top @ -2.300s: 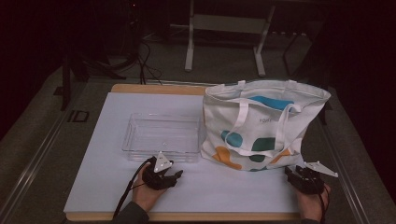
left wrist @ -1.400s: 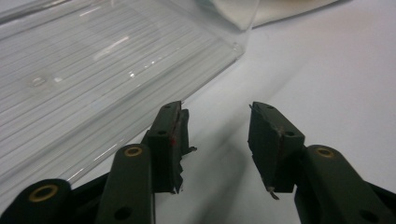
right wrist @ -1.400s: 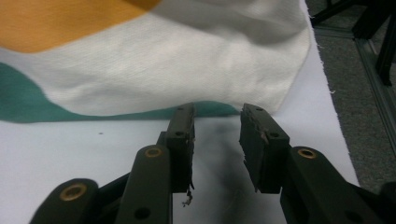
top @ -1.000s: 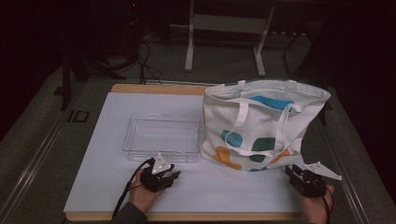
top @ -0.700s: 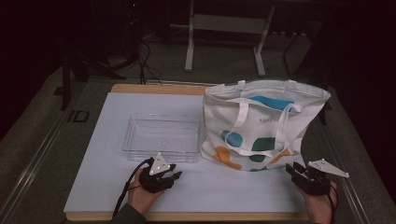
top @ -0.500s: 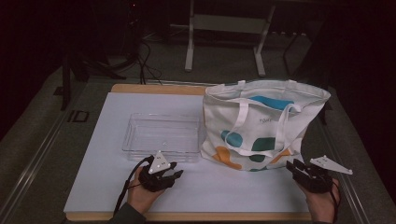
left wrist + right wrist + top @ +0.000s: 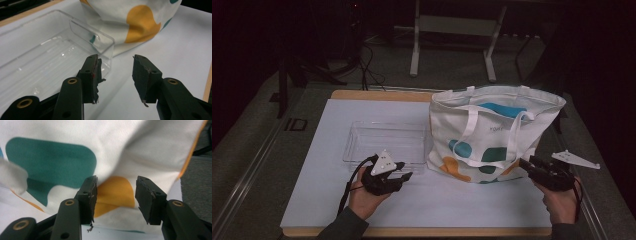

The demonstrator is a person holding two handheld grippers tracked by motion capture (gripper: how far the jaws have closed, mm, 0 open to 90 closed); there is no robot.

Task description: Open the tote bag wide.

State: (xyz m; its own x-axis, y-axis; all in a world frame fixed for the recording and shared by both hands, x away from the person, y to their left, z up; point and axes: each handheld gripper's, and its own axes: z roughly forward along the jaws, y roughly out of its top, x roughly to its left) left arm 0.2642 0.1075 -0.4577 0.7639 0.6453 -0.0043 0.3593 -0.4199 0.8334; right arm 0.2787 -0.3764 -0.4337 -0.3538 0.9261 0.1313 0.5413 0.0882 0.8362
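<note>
A white tote bag (image 7: 492,135) with teal and orange blobs stands upright on the right half of the table; something blue shows in its mouth. To its left lies an empty clear plastic tray (image 7: 384,142). My left gripper (image 7: 404,172) hovers at the tray's near right corner (image 7: 107,47), pointing toward the bag's lower left. Its jaws (image 7: 115,58) have just been opening and hold nothing. My right gripper (image 7: 527,164) hangs by the bag's lower right corner, facing the printed cloth (image 7: 112,192). Its jaws (image 7: 116,181) have also just been opening, with nothing between them.
A white sheet (image 7: 337,165) covers the table, with a wooden edge (image 7: 377,95) at the back. The table's right border (image 7: 582,200) runs close beside my right hand. Metal stand legs (image 7: 414,55) rise on the dark floor behind.
Both hands have lifted a little off the table. The right gripper has drawn slightly right, its grey plate swinging outward. Bag and tray stay put.
</note>
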